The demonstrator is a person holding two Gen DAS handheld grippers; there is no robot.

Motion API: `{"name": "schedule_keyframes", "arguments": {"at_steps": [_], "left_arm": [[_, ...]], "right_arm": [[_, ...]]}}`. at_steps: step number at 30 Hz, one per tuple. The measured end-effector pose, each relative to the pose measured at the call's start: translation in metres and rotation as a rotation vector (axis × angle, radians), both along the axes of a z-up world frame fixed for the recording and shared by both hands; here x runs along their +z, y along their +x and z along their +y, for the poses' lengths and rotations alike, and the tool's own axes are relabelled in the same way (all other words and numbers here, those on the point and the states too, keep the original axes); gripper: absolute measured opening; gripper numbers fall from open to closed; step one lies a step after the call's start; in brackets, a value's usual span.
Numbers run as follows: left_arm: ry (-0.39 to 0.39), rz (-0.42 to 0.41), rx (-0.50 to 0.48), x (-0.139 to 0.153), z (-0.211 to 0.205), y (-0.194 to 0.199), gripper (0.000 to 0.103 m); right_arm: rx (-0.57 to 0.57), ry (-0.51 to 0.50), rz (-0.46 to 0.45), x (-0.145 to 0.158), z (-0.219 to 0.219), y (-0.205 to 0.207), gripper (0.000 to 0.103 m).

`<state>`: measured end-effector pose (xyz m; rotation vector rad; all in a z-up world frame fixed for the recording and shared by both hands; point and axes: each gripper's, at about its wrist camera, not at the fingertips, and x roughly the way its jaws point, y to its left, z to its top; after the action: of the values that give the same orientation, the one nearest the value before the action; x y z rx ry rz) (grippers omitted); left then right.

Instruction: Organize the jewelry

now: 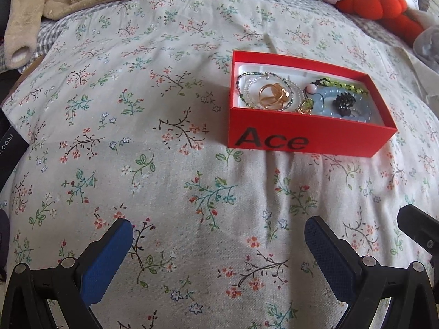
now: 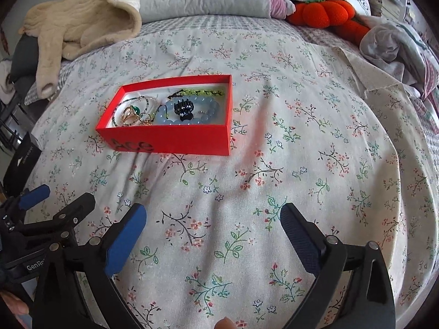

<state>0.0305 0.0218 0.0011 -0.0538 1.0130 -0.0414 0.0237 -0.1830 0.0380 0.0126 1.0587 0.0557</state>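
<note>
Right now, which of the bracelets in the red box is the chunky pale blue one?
The pale blue bead bracelet at the right end of the red box, under the black claw clip. The other strands are thin: green, clear.

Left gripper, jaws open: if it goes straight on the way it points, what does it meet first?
Probably just the flowered bedspread. The left gripper points steeply down at bare cloth, with nothing between its jaws. The red box lies farther ahead and to the right, seemingly off that line, though depth is unclear.
</note>
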Motion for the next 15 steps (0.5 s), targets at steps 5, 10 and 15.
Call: {"name": "schedule_keyframes", "arguments": {"at_steps": [5,10,15], "left_arm": [[0.0,-0.012,0.006,0.0024,0.0009,-0.0005,0.103],[0.026,-0.02,0.002,0.0028,-0.0011,-0.0002,0.103],[0.033,-0.019,0.006,0.0026,-0.0004,-0.0003,0.103]], "right_arm": [[-0.004,0.007,0.001,0.0014,0.001,0.002,0.099],[-0.005,0.009,0.008,0.0009,0.001,0.0034,0.099],[-0.009,0.003,0.013,-0.0002,0.0008,0.0044,0.099]]}}
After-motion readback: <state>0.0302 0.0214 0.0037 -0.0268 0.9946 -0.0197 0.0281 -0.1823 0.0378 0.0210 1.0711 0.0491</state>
